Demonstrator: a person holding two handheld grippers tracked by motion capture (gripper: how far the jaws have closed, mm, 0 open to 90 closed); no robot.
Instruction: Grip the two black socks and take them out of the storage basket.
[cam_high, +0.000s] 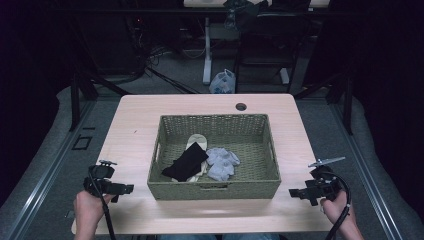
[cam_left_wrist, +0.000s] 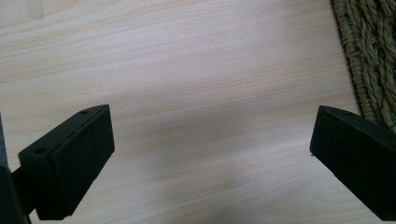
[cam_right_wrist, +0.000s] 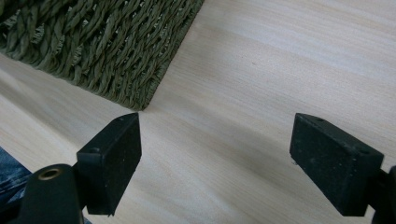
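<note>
Spanning the scene, the pale rounded-corner wooden table (cam_high: 130, 125) leaves bare margins beside the rectangular olive woven basket (cam_high: 215, 187), which holds black (cam_high: 186, 162), cream (cam_high: 195, 141) and grey socks (cam_high: 222, 163). Left gripper (cam_high: 125, 189) and right gripper (cam_high: 296, 192) flank its front corners, jaws wide, empty.

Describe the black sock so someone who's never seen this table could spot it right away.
Find the green woven basket in the middle of the light wooden table. Inside, towards its near left corner, the black sock lies diagonally over a cream sock, left of a crumpled pale grey-blue sock. It is the only dark item in the basket.
</note>
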